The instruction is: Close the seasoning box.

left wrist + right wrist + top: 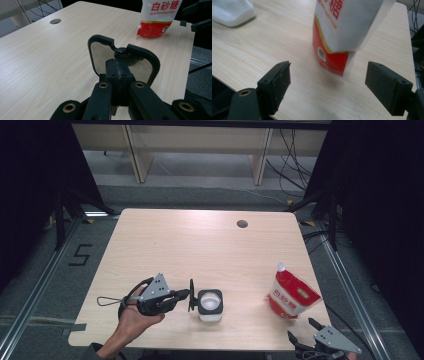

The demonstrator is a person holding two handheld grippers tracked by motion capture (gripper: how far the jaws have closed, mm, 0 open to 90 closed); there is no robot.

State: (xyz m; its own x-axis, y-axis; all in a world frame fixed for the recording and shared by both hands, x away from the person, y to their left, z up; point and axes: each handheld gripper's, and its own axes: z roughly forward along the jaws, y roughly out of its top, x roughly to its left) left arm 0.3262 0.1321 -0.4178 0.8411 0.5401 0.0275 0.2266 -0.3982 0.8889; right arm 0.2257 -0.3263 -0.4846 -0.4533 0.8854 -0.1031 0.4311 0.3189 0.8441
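Observation:
My left gripper [182, 295] lies near the table's front left, held in a hand, its jaws shut on a thin black-rimmed lid [191, 295] that stands upright. In the left gripper view that lid [100, 40] shows as a black loop beyond the closed gripper [117, 65]. Just right of the lid sits a white square container [210, 305] with a dark rim and white contents. A red and white sugar bag [292, 295] stands at the right. My right gripper [302, 329] hangs open at the front right edge, and its jaws frame the bag [342, 30] without touching it.
The light wood table [200, 245] has a round cable hole [242, 224] at the back right. Shelving and loose cables stand on the floor behind. The table's front edge runs under my right gripper [337, 85], and the white container [232, 12] lies far left there.

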